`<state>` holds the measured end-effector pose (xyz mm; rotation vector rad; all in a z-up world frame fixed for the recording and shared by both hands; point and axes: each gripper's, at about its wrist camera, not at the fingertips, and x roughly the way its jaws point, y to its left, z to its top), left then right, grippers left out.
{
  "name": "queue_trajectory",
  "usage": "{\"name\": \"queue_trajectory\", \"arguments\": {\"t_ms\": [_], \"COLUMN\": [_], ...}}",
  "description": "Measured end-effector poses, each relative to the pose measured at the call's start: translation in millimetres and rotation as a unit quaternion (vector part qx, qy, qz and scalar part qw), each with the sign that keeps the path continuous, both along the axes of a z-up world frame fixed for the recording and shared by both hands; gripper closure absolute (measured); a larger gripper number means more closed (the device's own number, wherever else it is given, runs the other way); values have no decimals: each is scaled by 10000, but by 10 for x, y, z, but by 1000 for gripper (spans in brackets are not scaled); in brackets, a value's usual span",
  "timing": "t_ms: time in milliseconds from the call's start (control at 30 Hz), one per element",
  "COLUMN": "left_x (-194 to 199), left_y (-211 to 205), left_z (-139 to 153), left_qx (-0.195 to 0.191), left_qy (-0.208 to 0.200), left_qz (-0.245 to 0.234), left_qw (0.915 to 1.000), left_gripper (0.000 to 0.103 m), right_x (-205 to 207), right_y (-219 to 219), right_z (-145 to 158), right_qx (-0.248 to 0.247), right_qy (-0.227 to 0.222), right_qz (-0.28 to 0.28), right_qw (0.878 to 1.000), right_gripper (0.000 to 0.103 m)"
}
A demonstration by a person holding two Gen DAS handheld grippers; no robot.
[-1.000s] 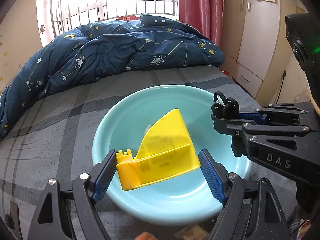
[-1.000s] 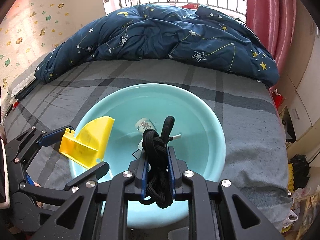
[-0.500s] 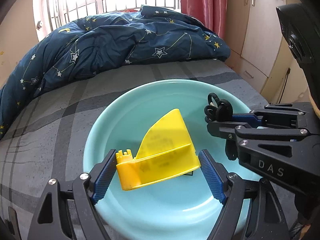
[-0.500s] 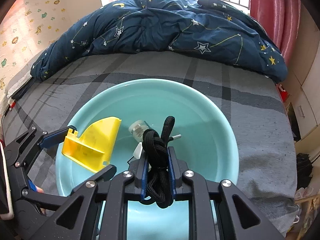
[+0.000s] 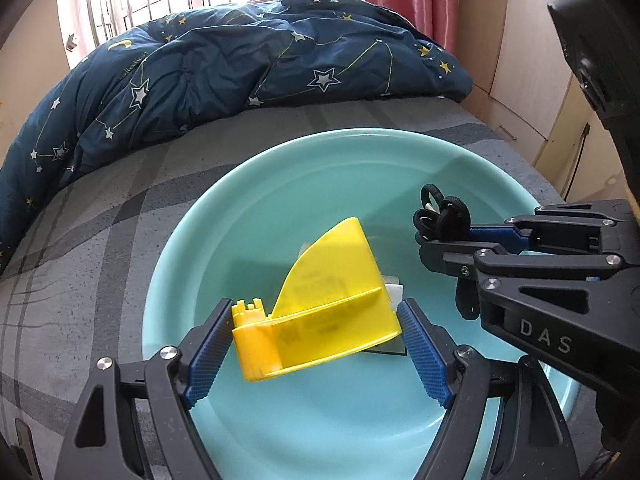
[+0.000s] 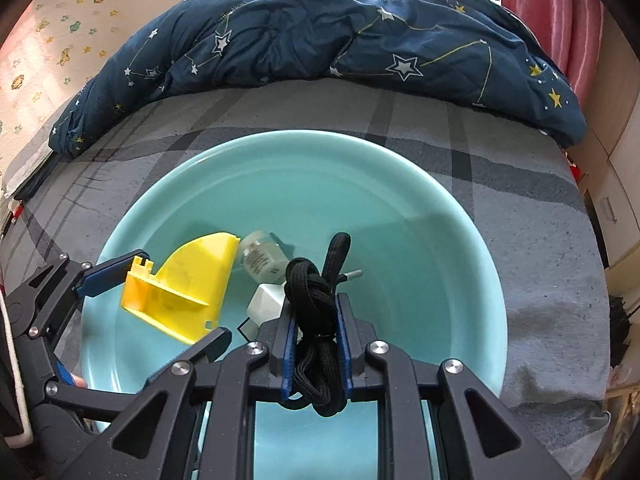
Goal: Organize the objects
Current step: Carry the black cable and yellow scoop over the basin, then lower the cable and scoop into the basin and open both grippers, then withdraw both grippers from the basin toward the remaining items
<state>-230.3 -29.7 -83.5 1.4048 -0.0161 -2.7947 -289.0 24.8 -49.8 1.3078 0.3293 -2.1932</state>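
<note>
Through my left wrist camera, my left gripper (image 5: 316,344) sits low at centre, its blue pads pinching a yellow plastic scoop-shaped holder (image 5: 320,316) from both ends over the teal basin (image 5: 280,184). The basin's far rim curves across the middle of the frame, with bare basin floor open below and to the left of the holder; grey plaid bedding (image 5: 80,240) lies beyond the left rim. My right gripper (image 5: 452,240) reaches in from the right edge, marked "DAS", with a black cord bundle (image 5: 440,216) at its tip. Through my right wrist camera, my right gripper (image 6: 316,332) at lower centre is pressed onto the black cord bundle (image 6: 316,300) above the basin (image 6: 460,240). Just beyond it lie a small labelled bottle (image 6: 262,256), print unreadable, and a white object (image 6: 266,300). The right half of the basin floor is open. The yellow holder (image 6: 188,284) hangs centre-left in my left gripper (image 6: 160,300).
</note>
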Motion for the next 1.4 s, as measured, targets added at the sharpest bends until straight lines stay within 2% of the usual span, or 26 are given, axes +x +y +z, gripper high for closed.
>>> {"name": "queue_trajectory", "arguments": {"t_ms": [467,533,600,667,733,767,800,900,1100,1400], "left_x": [3,16,27,36,50,58,64,90,142,322], "left_y": [25,35,43,47,44,44,42,39,50,22], "left_z": [25,33,33,32,42,52,61,107,156,315], "left_qx": [-90,-124,-136,-141,-160,-171,-181,-203,-249,-289], "left_qy": [7,22,44,38,61,74,85,164,184,314], "left_qz": [21,36,78,89,129,145,162,192,191,248], "left_qw": [10000,9999,9999,9999,9998,9997,9997,9995,9993,9988], "left_gripper": [18,17,17,15,11,10,2,0,0,0], "right_x": [2,11,27,37,46,52,57,74,135,310], "right_y": [-6,-2,-3,7,25,40,47,69,106,206], "right_z": [11,39,66,81,109,128,142,192,267,413], "right_qx": [-56,-79,-82,-58,-30,-47,-57,-52,-56,-67], "right_qy": [-46,-18,23,74,129,151,177,268,361,481], "right_qz": [5,2,21,-6,-85,-120,-135,-181,-223,-235], "right_qw": [10000,10000,10000,10000,9999,9998,9997,9995,9991,9985], "right_gripper": [80,73,56,55,46,39,31,16,5,5]}}
